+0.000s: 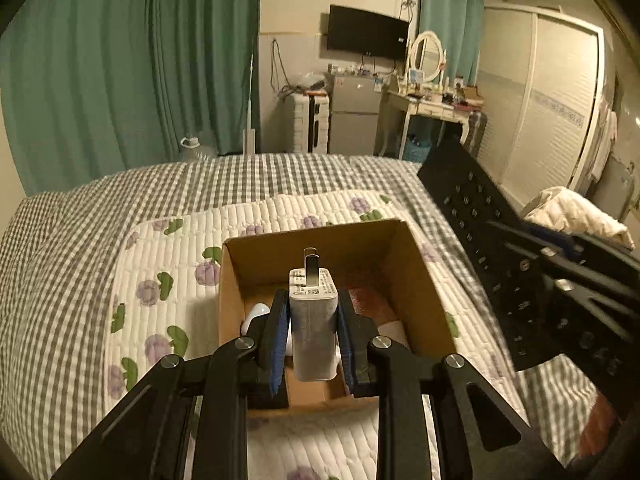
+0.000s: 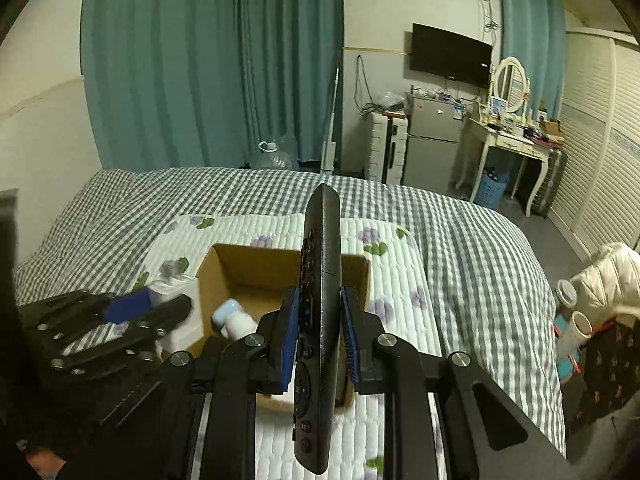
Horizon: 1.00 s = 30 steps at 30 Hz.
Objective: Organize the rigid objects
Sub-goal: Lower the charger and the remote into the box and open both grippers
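My left gripper [image 1: 313, 304] is shut on a white plug charger [image 1: 313, 320], prongs pointing forward, held over the open cardboard box [image 1: 424, 280] on the bed. A white bottle [image 1: 256, 314] lies inside the box. My right gripper [image 2: 319, 300] is shut on a black remote control [image 2: 320, 312], held on edge over the same box [image 2: 224, 268]. The white bottle with a pale blue cap [image 2: 236, 322] shows in the box. The left gripper [image 2: 132, 312] with the white charger [image 2: 176, 292] appears at the left in the right wrist view.
The box sits on a white floral quilted mat [image 2: 392, 280] on a grey checked bedspread [image 2: 472, 248]. The right gripper's black frame [image 1: 540, 280] crosses the right of the left wrist view. A chair with a white jacket [image 2: 604, 276] and tubes stands right of the bed.
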Each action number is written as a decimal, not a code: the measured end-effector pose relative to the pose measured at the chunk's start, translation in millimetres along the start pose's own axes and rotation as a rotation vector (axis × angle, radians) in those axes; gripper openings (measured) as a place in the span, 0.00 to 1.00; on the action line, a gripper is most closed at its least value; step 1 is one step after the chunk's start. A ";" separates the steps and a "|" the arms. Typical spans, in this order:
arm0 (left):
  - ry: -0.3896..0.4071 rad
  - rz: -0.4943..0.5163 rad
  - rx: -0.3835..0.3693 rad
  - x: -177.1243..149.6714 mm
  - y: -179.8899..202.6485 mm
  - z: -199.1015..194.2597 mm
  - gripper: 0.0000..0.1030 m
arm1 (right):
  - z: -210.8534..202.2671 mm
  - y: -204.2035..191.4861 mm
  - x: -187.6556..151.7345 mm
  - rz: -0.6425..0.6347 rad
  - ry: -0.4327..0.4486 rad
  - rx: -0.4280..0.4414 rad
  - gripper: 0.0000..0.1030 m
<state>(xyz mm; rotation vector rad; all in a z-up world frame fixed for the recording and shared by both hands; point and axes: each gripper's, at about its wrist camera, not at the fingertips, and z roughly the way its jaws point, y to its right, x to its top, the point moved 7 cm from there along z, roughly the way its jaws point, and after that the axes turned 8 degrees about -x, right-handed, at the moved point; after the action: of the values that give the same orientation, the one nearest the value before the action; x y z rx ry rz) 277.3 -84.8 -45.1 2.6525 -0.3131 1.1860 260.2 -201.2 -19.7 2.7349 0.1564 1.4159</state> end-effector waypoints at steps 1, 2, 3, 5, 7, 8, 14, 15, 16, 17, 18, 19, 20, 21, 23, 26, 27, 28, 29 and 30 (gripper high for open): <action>-0.010 0.003 0.005 -0.9 -1.2 7.8 0.22 | 4.4 0.0 0.9 -0.002 -0.002 0.003 0.19; -0.023 0.005 0.008 -2.7 -2.8 17.8 0.22 | 10.9 -0.5 1.8 -0.001 -0.004 0.006 0.19; -0.034 0.006 0.010 -5.2 -5.1 26.1 0.22 | 17.7 -1.2 1.5 0.000 -0.007 0.008 0.19; -0.055 0.005 0.015 -10.1 -8.0 39.5 0.22 | 31.4 -3.1 -1.6 -0.005 -0.018 0.010 0.19; -0.077 0.007 0.024 -17.1 -10.2 53.0 0.22 | 45.3 -4.1 -6.5 -0.008 -0.032 0.013 0.19; -0.085 0.010 0.024 -20.3 -10.9 58.3 0.22 | 50.6 -4.0 -9.3 -0.008 -0.039 0.014 0.19; -0.129 0.008 0.032 -38.1 -16.3 86.0 0.23 | 82.2 -5.0 -28.3 -0.010 -0.087 0.019 0.19; -0.134 0.008 0.030 -40.1 -16.1 88.9 0.23 | 85.5 -4.9 -31.1 -0.011 -0.093 0.020 0.19; -0.138 0.009 0.026 -41.6 -15.1 90.6 0.23 | 88.8 -4.8 -33.7 -0.012 -0.098 0.020 0.19; -0.141 0.011 0.024 -43.0 -14.6 92.2 0.23 | 91.3 -4.7 -36.1 -0.012 -0.103 0.021 0.19; -0.145 0.014 0.028 -44.9 -14.3 94.0 0.23 | 93.7 -4.1 -38.5 -0.010 -0.108 0.021 0.19; -0.147 0.017 0.032 -45.6 -13.9 94.4 0.23 | 94.9 -3.4 -39.3 -0.008 -0.111 0.022 0.19; -0.147 0.019 0.038 -46.2 -13.5 94.4 0.23 | 95.6 -2.5 -40.4 -0.007 -0.114 0.022 0.19; -0.152 0.021 0.041 -46.9 -13.5 94.1 0.23 | 96.0 -2.1 -41.5 -0.007 -0.115 0.021 0.19; -0.154 0.015 0.038 -46.9 -12.3 92.4 0.25 | 94.9 -1.1 -42.7 -0.007 -0.116 0.019 0.19; -0.123 0.007 0.044 -40.1 -13.9 82.4 0.45 | 91.9 2.5 -41.4 0.000 -0.113 0.015 0.19; -0.114 0.008 0.050 -37.8 -15.8 79.8 0.53 | 91.0 3.2 -40.1 0.002 -0.112 0.013 0.19; -0.093 0.011 0.061 -33.4 -17.0 73.9 0.59 | 89.6 3.9 -38.8 0.003 -0.110 0.012 0.19; -0.083 0.013 0.066 -30.9 -16.7 70.7 0.59 | 88.9 4.6 -38.1 0.004 -0.110 0.011 0.19; -0.076 0.015 0.070 -27.8 -18.1 67.4 0.59 | 88.4 4.7 -36.8 0.006 -0.108 0.009 0.19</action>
<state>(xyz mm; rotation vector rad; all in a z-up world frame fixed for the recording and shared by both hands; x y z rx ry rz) 311.7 -83.8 -111.9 2.7653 -0.3103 1.1218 311.7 -210.5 -100.1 2.8134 0.1494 1.2678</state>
